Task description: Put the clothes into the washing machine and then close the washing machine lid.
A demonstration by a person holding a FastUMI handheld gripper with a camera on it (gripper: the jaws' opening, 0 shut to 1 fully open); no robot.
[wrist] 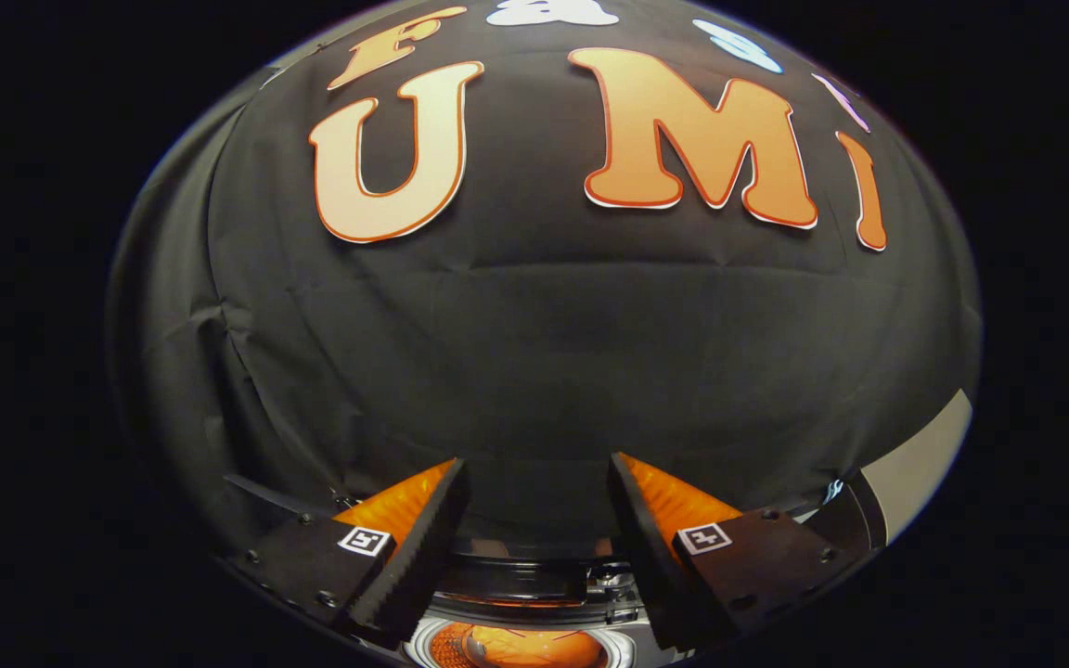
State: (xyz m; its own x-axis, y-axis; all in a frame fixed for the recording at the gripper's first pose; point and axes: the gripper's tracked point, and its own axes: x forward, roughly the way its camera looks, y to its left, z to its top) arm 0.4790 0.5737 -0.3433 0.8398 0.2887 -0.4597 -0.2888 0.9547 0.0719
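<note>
Washing machine (pixel 521 640) drum, round and metallic, holds orange cloth (pixel 521 647) below the empty, spread fingers (pixel 423 547).

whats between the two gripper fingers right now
Nothing is held: the gripper is open, and the gap between its fingers shows the booth's black cloth wall. Lower in that gap, in the gripper view, sits the washing machine with something orange in its opening.
</note>
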